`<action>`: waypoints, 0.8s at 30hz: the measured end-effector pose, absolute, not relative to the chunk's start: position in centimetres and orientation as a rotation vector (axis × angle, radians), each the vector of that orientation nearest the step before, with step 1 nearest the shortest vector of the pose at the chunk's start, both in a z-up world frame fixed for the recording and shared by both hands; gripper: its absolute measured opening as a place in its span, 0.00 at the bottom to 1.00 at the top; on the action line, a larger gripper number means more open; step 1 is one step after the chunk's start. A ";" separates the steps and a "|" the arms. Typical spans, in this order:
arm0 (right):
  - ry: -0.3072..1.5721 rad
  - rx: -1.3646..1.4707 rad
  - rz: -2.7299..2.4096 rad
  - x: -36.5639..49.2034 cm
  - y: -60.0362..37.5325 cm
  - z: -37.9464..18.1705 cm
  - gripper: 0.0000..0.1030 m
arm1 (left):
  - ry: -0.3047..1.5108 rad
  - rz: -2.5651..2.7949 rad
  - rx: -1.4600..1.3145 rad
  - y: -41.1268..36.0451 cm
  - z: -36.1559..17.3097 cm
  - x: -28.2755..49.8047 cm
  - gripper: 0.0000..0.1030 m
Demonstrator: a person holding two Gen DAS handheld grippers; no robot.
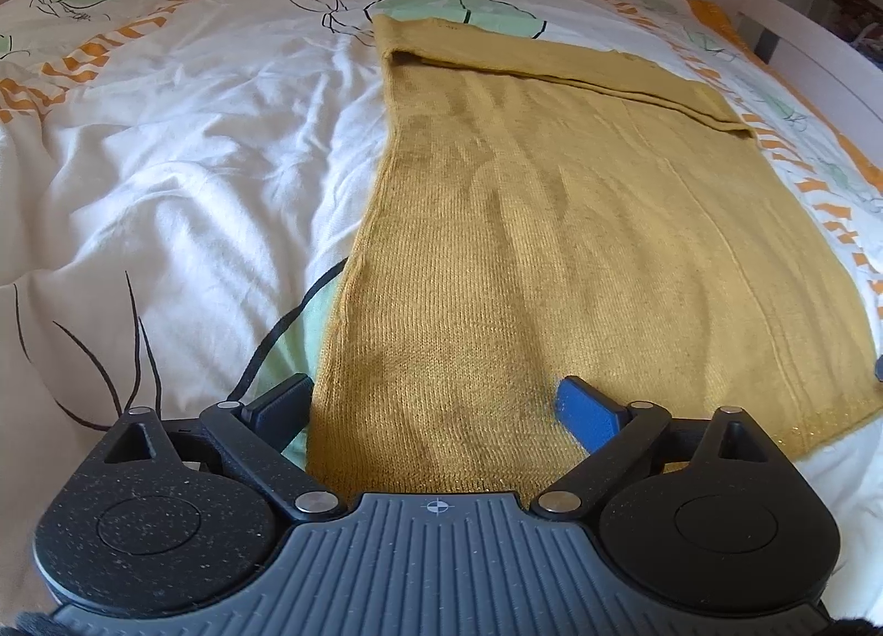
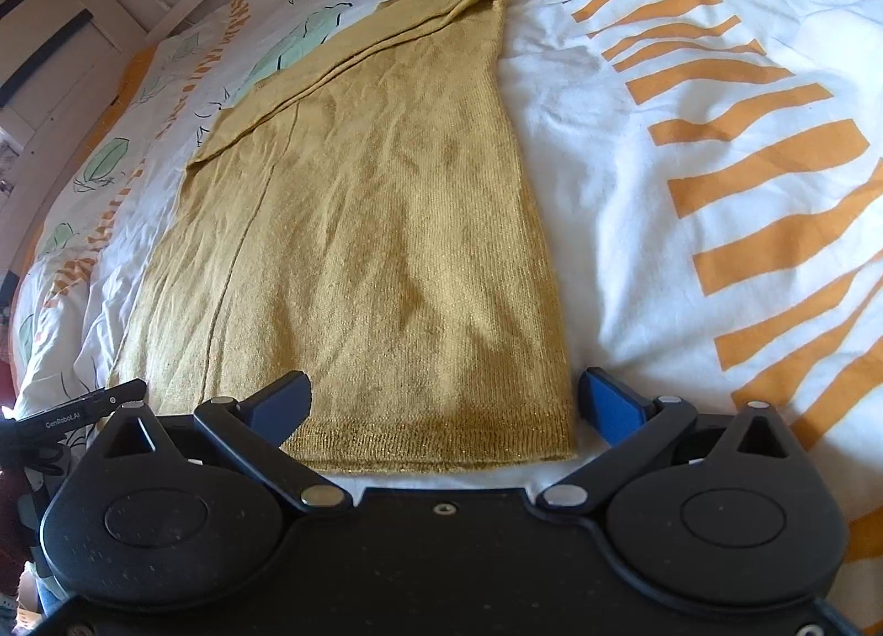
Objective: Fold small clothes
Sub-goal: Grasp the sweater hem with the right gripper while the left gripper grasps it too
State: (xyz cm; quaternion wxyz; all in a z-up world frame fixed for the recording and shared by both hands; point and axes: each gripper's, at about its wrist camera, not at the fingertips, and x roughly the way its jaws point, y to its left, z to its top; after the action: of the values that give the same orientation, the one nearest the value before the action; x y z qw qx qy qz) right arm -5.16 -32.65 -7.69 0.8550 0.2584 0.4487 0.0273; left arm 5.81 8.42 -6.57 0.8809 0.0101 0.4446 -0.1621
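Left wrist view: showed one mustard knit garment lying flat on the bed cover, long axis running straight away from the fingers toward the far edge of the bed, hem nearest. Showed the left gripper spread wide and grasping nothing, poised over the hem's left corner, dark pad off the cloth on the cover, blue pad over the knit.

Right wrist view: showed the same garment, sleeve folded across its far end, and the right gripper likewise released, straddling the hem's right corner, one pad over the cloth, the other on bare cover.

Counted: one garment, two grippers, each at its own near corner, neither nearer. Judged next: pinching both hem corners and carrying them away toward the far end.
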 end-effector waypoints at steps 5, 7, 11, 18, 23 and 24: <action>0.917 0.588 0.071 -5.4 -33.2 -8.0 1.00 | 0.920 -0.341 0.015 8.4 -6.7 5.8 0.94; 0.910 0.595 0.074 -5.4 -33.2 -8.0 1.00 | 0.921 -0.343 0.013 8.4 -6.7 5.7 0.94; 0.902 0.594 0.076 -5.5 -33.2 -8.0 1.00 | 0.932 -0.345 0.018 8.4 -6.5 5.7 0.93; 0.900 0.599 0.078 -5.6 -33.3 -8.0 1.00 | 0.952 -0.345 -0.001 9.1 -5.9 5.5 0.76; 0.901 0.600 0.077 -5.6 -33.3 -8.0 1.00 | 0.971 -0.347 -0.059 10.1 -5.5 5.6 0.59; 0.901 0.600 0.077 -5.6 -33.3 -8.1 1.00 | 0.975 -0.349 -0.067 10.2 -5.4 5.6 0.58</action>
State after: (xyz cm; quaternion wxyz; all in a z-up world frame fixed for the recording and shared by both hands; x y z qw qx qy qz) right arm -5.59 -33.30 -8.05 0.8563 0.2856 0.4288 0.0368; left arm 5.57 10.20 -5.45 0.8683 -0.0319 0.4660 -0.1668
